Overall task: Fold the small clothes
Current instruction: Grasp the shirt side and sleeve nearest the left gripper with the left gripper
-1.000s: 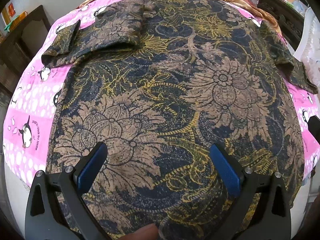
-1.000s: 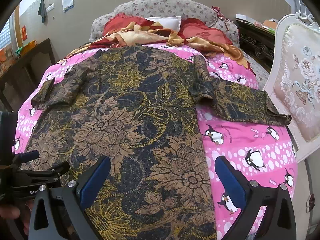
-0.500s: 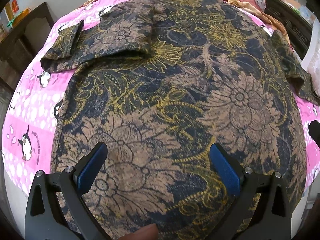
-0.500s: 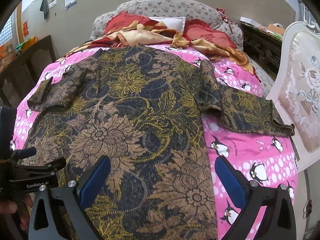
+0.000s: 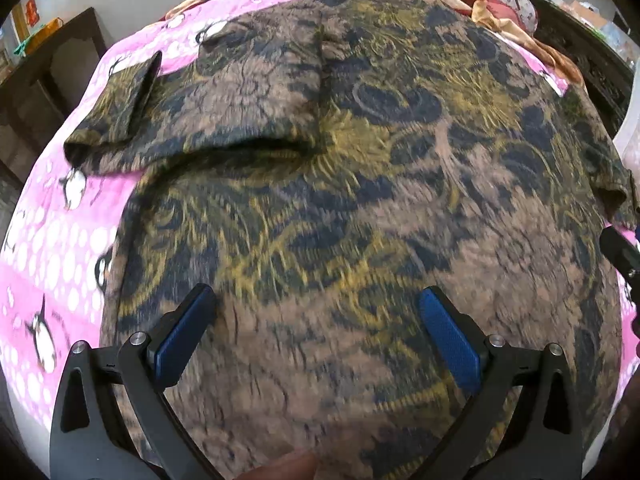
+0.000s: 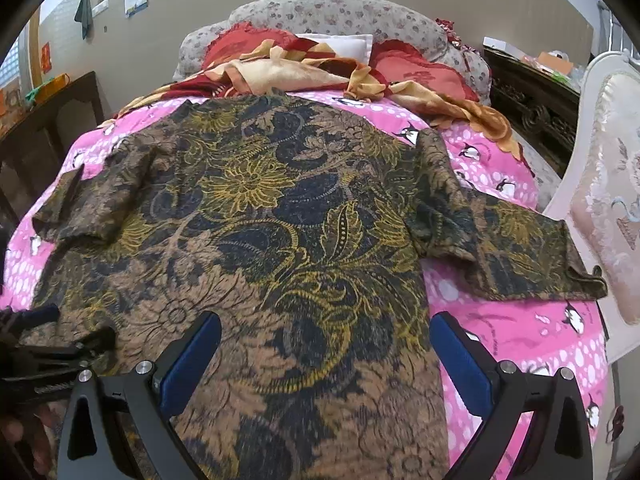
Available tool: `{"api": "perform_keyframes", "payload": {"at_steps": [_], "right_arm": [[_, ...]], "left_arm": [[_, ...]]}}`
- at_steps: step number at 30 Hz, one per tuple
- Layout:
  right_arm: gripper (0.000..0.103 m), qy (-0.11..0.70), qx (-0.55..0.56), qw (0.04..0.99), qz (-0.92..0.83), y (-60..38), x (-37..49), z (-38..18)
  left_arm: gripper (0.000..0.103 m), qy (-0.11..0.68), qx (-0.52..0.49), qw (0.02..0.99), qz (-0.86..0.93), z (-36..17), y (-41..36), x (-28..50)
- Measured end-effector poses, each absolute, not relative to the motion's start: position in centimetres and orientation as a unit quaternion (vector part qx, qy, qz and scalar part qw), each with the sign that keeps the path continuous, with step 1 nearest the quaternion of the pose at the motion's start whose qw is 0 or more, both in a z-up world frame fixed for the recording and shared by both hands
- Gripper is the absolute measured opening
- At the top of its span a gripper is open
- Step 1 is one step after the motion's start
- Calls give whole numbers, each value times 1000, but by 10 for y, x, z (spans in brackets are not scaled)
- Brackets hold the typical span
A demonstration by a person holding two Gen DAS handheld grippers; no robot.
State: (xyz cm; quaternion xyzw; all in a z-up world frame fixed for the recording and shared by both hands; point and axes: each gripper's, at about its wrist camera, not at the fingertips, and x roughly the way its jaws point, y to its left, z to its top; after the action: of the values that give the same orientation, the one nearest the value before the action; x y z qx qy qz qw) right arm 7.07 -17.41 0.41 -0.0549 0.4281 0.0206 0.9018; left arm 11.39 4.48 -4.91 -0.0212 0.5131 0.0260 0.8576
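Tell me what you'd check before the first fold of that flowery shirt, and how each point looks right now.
1. Shirt spread flat on the pink blanket: ok.
2. Right sleeve laid out: ok.
3. Left sleeve smooth: not ok, its cuff is turned up.
4. Left gripper open, holding nothing: ok.
5. Right gripper open, holding nothing: ok.
6. Bottom hem straight: cannot tell, out of view.

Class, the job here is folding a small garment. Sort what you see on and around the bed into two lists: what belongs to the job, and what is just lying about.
Belongs to the job:
- patterned shirt, spread flat
- left tongs, open
- right tongs, open

Just lying about:
- pink penguin bedspread, under the shirt
- red and gold blanket
- white pillow
- white upholstered chair
- dark cabinet
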Motion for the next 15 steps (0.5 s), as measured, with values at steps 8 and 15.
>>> {"api": "perform_keyframes", "payload": {"at_steps": [8, 15], "right_arm": [[103, 452, -42, 891, 5, -183, 109, -36], [103, 464, -37, 885, 16, -186, 125, -44]], "left_arm": [[103, 485, -20, 874, 20, -56, 56, 145], [103, 454, -14, 891, 16, -59, 51, 156]]}}
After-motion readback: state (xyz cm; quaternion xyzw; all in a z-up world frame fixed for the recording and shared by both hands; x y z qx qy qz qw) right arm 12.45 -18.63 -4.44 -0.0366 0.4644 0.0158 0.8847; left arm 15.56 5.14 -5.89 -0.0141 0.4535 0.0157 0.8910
